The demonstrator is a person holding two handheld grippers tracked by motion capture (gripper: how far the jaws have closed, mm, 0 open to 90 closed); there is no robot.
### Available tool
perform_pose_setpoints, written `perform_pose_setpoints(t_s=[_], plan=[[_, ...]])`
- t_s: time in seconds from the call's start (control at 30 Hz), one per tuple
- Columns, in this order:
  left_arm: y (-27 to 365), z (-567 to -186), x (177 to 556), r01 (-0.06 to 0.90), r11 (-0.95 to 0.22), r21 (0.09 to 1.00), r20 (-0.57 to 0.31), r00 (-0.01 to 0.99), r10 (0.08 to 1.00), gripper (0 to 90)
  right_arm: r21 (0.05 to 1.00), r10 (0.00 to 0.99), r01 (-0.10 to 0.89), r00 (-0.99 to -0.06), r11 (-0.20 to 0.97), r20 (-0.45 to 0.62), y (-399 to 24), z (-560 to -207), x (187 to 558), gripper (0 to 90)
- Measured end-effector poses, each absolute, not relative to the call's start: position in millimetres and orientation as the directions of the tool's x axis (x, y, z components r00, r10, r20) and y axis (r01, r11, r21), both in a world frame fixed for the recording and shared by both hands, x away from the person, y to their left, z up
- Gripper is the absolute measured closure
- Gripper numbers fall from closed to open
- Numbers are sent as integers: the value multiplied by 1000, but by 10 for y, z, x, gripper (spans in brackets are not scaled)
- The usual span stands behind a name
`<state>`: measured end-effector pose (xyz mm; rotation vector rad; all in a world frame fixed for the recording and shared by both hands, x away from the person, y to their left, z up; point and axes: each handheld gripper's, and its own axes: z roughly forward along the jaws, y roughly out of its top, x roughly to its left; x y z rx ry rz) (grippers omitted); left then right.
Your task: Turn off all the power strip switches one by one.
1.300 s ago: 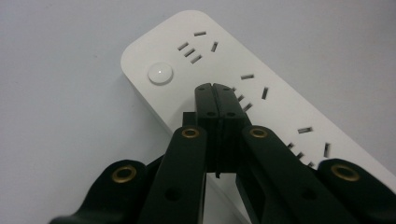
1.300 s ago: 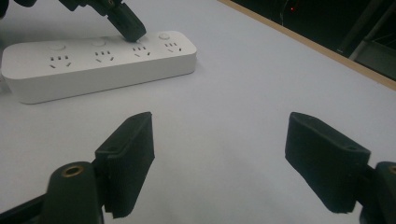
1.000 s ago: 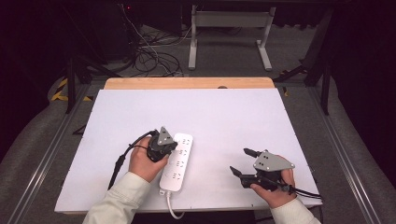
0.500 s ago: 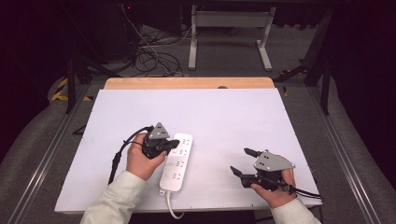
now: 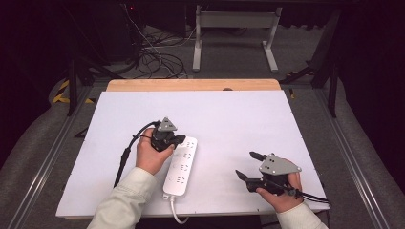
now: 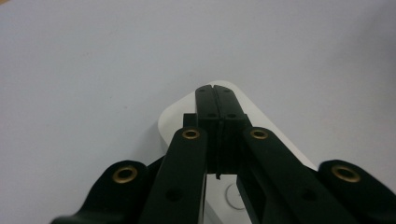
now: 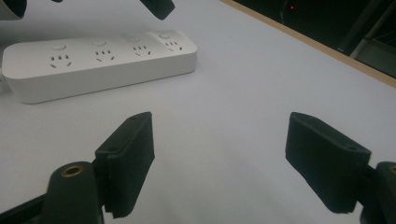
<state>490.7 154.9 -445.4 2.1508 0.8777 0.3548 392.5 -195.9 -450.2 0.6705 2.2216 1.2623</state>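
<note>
Power strip (image 5: pixel 181 164) under closed left gripper (image 5: pixel 179 140)

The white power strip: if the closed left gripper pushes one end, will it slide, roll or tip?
The power strip lies flat and long, so it probably slides or pivots, not rolls. Its smooth plastic looks slippery. Its cord may drag.

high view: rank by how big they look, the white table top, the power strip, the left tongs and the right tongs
1. White table top, by far the largest.
2. Power strip.
3. Right tongs and left tongs: the right set looks bigger, spread open, but it sits nearer the camera and a hand covers part of each, so unsure.
</note>
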Motion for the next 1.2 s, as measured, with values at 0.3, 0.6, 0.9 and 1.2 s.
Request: perform_pose_setpoints(t_s=[0.3, 0.6, 0.9, 1.2], plan=[[1504, -4515, 4936, 482, -476, 735, -21, 719, 695, 900, 874, 628, 172, -757, 455, -178, -1955, -4507, 3928, 243], [1513, -4545, 4963, 494, -491, 718, -3, 708, 706, 900, 871, 626, 174, -759, 459, -178, -1953, -4512, 3933, 244], [1504, -4573, 4971, 507, -493, 707, -14, 707, 707, 900, 871, 626, 175, -760, 459, -177, -1949, -4514, 3938, 243], [1476, -4586, 4959, 512, -501, 698, -5, 703, 711, 900, 872, 626, 176, -760, 457, -175, -1952, -4512, 3934, 243]])
